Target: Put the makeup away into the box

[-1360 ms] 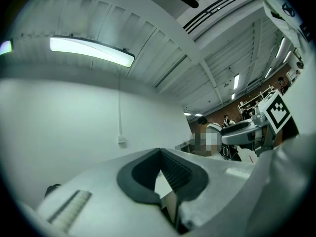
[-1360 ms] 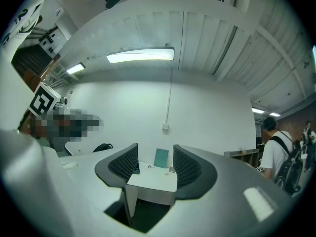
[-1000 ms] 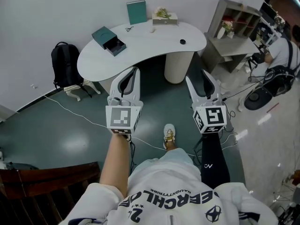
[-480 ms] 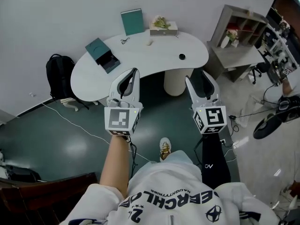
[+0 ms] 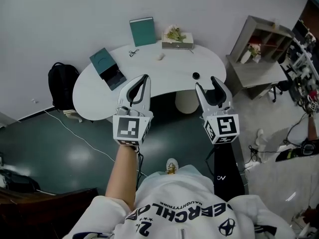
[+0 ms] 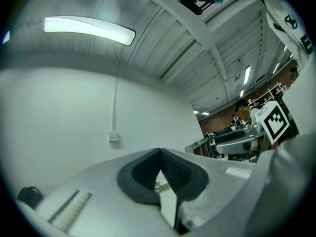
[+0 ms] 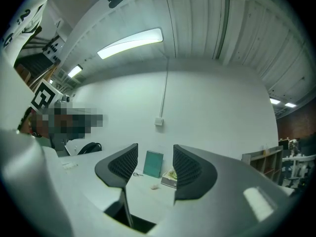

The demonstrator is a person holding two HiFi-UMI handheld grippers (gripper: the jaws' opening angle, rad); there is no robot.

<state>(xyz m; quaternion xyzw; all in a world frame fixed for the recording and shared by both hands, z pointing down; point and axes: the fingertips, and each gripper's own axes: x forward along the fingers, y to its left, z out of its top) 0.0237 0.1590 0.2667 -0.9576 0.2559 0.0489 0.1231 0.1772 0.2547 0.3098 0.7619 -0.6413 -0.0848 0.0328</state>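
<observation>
Head view: both grippers are held up over the green floor, well short of the white table (image 5: 149,73). The left gripper (image 5: 141,79) has its jaws pinched together; the right gripper (image 5: 206,83) has its jaws spread. On the table's left end lies the teal box (image 5: 106,67), its drawer pulled out. Small pieces lie loose on the tabletop: a dark round item (image 5: 196,75) near the front edge, a small white item (image 5: 160,57) further back, and a thin dark piece (image 5: 132,53) too small to identify. A teal panel (image 5: 142,31) stands against the wall beside a flower box (image 5: 177,39).

Left gripper view: the left gripper (image 6: 159,154) is clenched, pads meeting at the tip, nothing gripped.

Right gripper view: the right gripper (image 7: 155,151) is released and empty. Through the gap show the teal panel (image 7: 153,164) and the small white item (image 7: 154,186).
</observation>
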